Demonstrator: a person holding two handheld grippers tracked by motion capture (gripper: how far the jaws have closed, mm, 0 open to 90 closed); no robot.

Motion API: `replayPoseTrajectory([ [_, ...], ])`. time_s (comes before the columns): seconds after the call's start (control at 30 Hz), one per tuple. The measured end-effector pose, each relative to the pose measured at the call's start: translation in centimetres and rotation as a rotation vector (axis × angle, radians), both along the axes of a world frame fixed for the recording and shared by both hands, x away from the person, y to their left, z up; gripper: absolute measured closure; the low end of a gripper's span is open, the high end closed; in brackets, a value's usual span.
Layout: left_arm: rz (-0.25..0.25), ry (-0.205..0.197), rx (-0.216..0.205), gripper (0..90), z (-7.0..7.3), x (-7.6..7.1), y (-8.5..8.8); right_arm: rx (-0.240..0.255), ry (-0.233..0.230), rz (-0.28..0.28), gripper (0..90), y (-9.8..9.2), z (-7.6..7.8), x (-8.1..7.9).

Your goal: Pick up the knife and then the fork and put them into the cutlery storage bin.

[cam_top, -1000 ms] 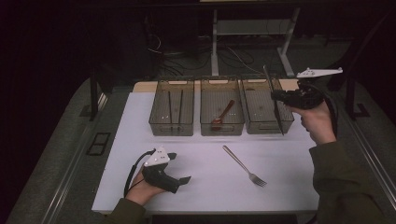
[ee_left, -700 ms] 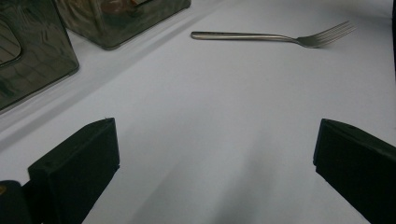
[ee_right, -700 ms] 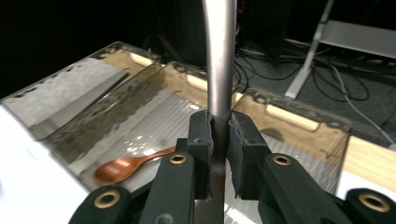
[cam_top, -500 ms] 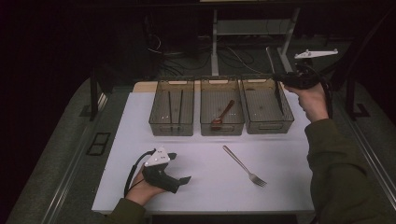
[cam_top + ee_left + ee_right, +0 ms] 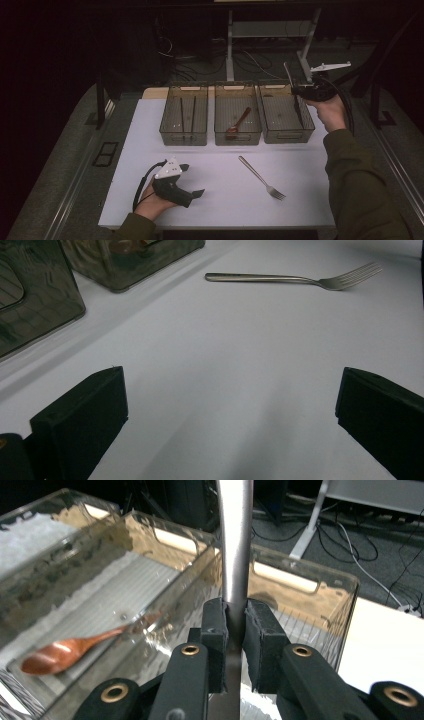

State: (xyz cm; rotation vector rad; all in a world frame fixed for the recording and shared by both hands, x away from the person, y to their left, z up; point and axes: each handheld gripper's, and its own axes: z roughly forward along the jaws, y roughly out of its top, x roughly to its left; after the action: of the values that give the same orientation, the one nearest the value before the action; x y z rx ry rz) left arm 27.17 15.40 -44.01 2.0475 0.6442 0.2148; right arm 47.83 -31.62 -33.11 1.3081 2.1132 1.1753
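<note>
Right gripper (image 5: 235, 625) is clamping a metal utensil handle (image 5: 235, 540) over the 2 o'clock bin (image 5: 285, 112); left gripper (image 5: 225, 410) is resting wide apart at 7 o'clock, fork (image 5: 261, 177) lying nearby.

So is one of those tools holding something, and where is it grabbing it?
Yes. The right tool is shut on a metal utensil, gripping its flat handle partway along; which utensil cannot be told. The left tool is open, holding nothing.

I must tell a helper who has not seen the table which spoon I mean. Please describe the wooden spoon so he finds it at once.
On the white table, three clear bins stand in a row at the far edge. Look in the middle bin: the wooden spoon lies inside, its bowl toward the person. It is reddish-brown; the left bin holds two dark sticks, and the fork on the table is metal.
</note>
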Motion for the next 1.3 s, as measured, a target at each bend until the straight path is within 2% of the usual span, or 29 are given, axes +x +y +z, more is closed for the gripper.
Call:
replayPoseTrajectory([
  [0.3,0.001,0.000,0.002,0.0,0.0,0.0,0.0,-0.048,0.049,0.007,78.5,0.0,-1.9,0.1],
  [0.77,-0.001,-0.002,0.005,0.0,0.0,0.0,0.0,-0.113,0.141,0.026,78.5,0.2,-3.5,0.8],
  [1.2,-0.005,-0.006,0.008,0.0,0.0,-0.1,-0.1,-0.160,0.184,0.017,78.2,1.5,-4.6,1.9],
  [1.3,-0.007,-0.007,0.010,0.0,0.1,-0.1,-0.1,-0.156,0.188,0.018,77.9,1.8,-4.8,2.1],
])
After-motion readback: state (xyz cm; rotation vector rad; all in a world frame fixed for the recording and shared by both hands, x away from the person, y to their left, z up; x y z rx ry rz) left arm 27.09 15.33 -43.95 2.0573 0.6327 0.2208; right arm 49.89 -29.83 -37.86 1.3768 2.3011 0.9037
